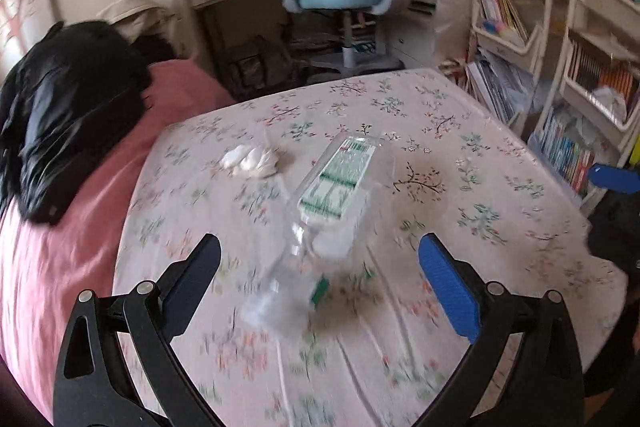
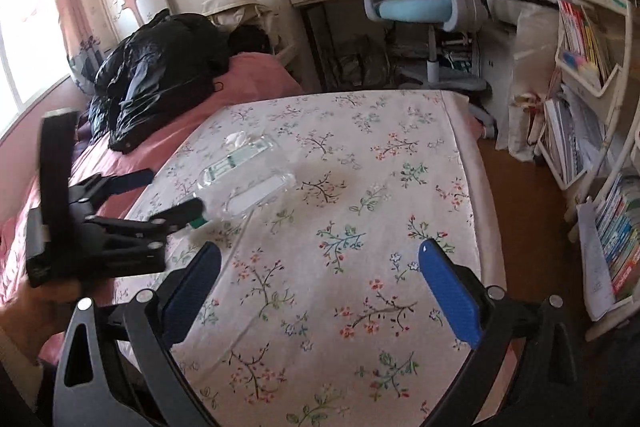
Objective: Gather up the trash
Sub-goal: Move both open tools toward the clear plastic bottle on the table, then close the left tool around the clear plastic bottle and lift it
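Left tool (image 1: 320, 251) spread wide, angled down over clear plastic bottle (image 1: 320, 211) lying on floral bed (image 1: 460, 155); contact unclear through blur. Right tool (image 2: 320, 263) wide open, empty, hovering level. Crumpled tissue (image 1: 252, 159) beyond bottle.

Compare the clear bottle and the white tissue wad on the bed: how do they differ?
The plastic bottle is clear with a green-and-white label and a green cap; the crumpled tissue is plain opaque white. The bottle is long, lying on its side, cap toward the left gripper; the tissue is a small rounded lump beyond it. The bottle lies in line with the open jaws; the tissue lies off to their left. Both rest on the floral sheet.
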